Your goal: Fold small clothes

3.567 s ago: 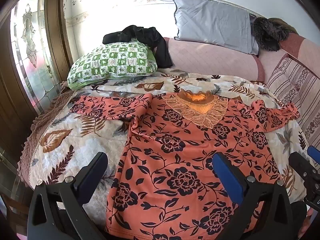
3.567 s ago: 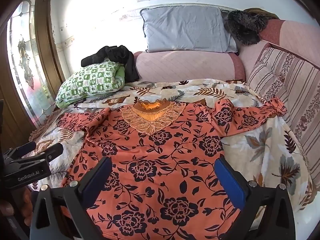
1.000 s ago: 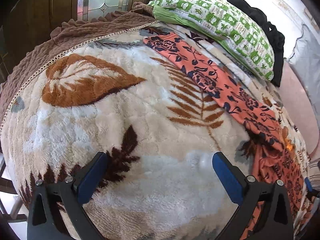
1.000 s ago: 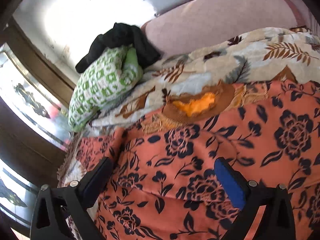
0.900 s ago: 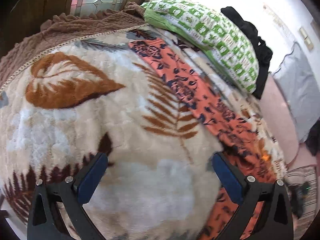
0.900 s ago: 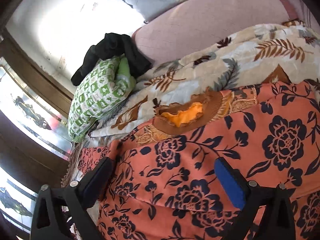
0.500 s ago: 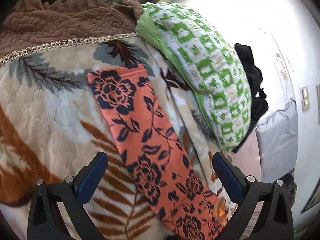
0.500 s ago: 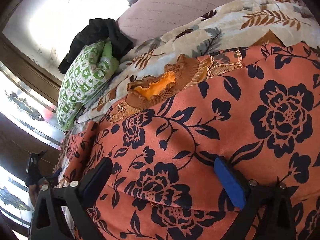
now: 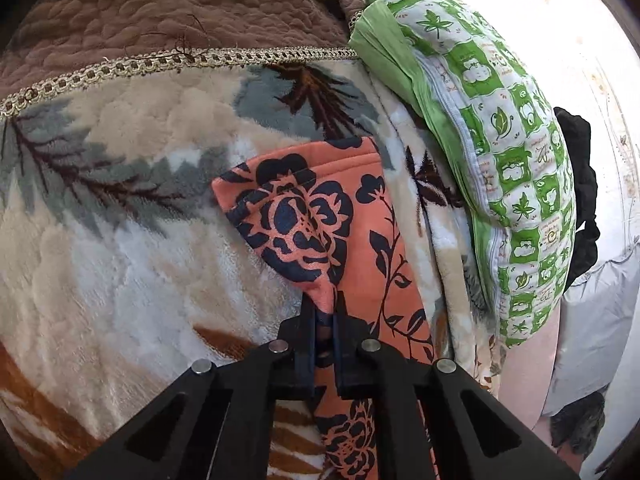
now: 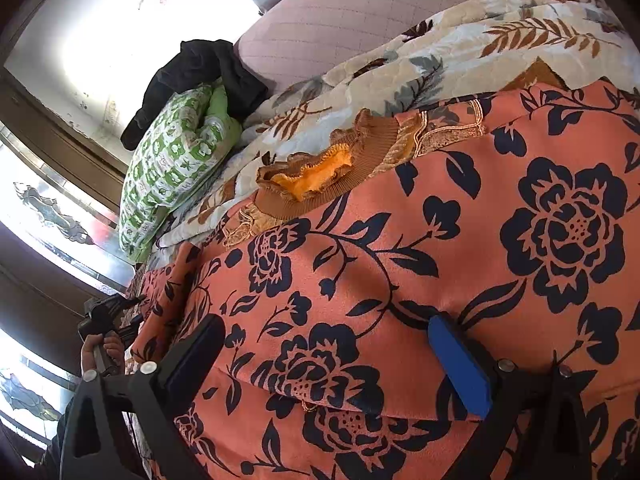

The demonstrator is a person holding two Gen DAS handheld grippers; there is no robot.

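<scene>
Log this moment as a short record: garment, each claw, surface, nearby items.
garment: orange flowered top, spread flat on the blanket
left claw: shut on the sleeve, near the cuff
right claw: open, low over the body of the top, gripping nothing
surface: leaf-print blanket
nearby: green checked pillow beside the sleeve, black cloth on top of it

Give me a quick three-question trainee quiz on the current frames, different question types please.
1. True or false: the left gripper is shut on the orange floral top's sleeve.
2. The right gripper is: A) open over the top's body; B) shut on the collar; C) holding the pillow.
3. Fill in: the green checked pillow lies beside the sleeve, and a ____ garment rests behind it.

Key: 1 true; 2 A; 3 black.
</scene>
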